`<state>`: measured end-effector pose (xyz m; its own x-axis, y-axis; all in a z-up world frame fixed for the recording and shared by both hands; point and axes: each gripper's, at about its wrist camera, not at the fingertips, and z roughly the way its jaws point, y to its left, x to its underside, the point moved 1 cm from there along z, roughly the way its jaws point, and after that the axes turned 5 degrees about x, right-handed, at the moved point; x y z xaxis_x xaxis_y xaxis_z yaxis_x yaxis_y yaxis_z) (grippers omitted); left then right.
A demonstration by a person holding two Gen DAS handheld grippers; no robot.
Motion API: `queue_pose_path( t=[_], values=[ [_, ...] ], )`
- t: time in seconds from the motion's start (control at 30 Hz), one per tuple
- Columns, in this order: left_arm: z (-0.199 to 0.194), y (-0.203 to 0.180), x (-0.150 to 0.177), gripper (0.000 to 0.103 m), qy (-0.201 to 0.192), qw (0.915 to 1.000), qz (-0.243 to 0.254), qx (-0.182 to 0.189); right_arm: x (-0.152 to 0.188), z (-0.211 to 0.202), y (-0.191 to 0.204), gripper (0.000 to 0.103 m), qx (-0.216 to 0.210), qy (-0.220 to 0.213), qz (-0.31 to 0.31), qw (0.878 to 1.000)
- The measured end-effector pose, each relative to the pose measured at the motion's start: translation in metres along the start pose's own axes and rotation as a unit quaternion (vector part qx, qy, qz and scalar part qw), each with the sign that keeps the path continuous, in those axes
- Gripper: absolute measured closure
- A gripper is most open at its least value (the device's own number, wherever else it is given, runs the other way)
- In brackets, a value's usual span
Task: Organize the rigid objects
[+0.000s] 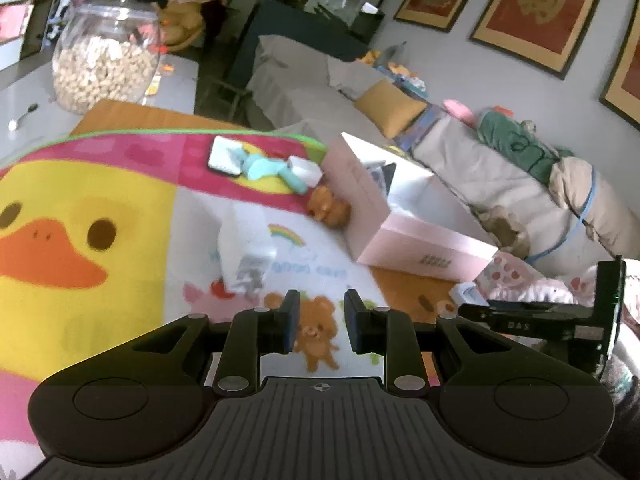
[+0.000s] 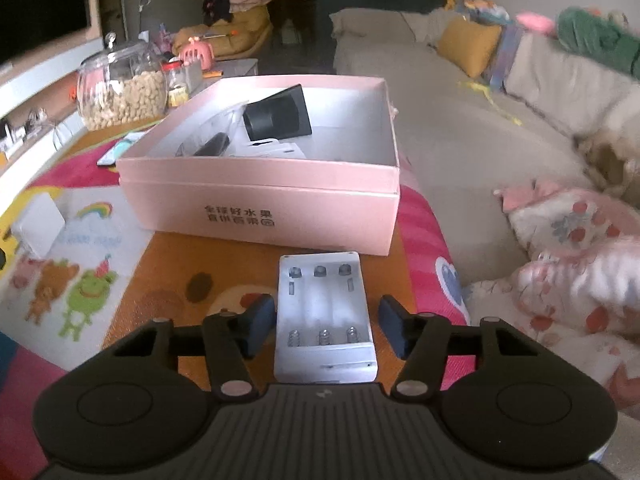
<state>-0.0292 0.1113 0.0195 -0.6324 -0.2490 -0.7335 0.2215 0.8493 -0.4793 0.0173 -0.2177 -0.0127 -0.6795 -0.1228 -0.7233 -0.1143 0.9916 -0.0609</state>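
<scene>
Soft, dim daylight, slightly washed out – the fisheye bends straight edges near the borders, the floral quilted blanket (image 2: 580, 272) smears with motion blur, and the cartoon duck-print play mat (image 1: 80, 216) looks soft.

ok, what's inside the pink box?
In the right wrist view the pink box holds a black cone-shaped piece, a dark oblong item and a flat white item. The near wall hides the floor nearest the camera.
</scene>
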Motion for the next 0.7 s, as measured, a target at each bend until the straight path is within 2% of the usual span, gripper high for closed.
queue_pose_path(
  t=[0.03,0.13,0.17,0.23,0.3,0.4,0.47,0.53,0.6,0.7],
  values=[
    [0.0,0.003,0.001,0.077,0.001,1.0,-0.004,-0.001,0.0,-0.002,0.004,0.056,0.0,0.001,-0.012,1.0],
    [-0.001,0.012,0.003,0.077,0.0,0.9998,-0.017,-0.002,-0.008,-0.018,0.007,0.056,-0.037,0.0,-0.001,0.999],
    [-0.002,0.014,0.003,0.077,-0.003,0.9998,-0.02,-0.002,-0.014,-0.031,0.007,0.056,-0.056,-0.015,0.006,0.998],
    [-0.002,0.018,0.003,0.077,-0.008,0.9996,-0.027,0.0,-0.031,-0.054,0.008,0.056,-0.062,-0.053,0.008,0.997],
    [-0.001,0.023,0.002,0.077,-0.008,0.9993,-0.036,0.001,-0.06,-0.073,0.01,0.056,-0.04,-0.099,0.004,0.994],
    [-0.004,0.027,0.002,0.077,-0.012,0.9988,-0.047,0.001,-0.115,-0.077,0.011,0.055,0.009,-0.148,-0.006,0.989],
    [-0.009,0.032,0.002,0.077,-0.021,0.9983,-0.054,-0.01,-0.147,-0.063,0.011,0.043,0.024,-0.144,-0.001,0.989],
    [-0.018,0.04,0.002,0.077,-0.035,0.9969,-0.065,-0.026,-0.161,-0.051,0.015,0.043,0.043,-0.133,0.013,0.99],
    [-0.026,0.055,0.001,0.077,-0.05,0.994,-0.086,-0.044,-0.158,-0.045,0.035,0.043,0.002,-0.121,0.002,0.993],
    [-0.034,0.074,-0.002,0.077,-0.066,0.9883,-0.117,-0.072,-0.135,-0.041,0.078,0.043,-0.1,-0.088,-0.016,0.991]
  ],
)
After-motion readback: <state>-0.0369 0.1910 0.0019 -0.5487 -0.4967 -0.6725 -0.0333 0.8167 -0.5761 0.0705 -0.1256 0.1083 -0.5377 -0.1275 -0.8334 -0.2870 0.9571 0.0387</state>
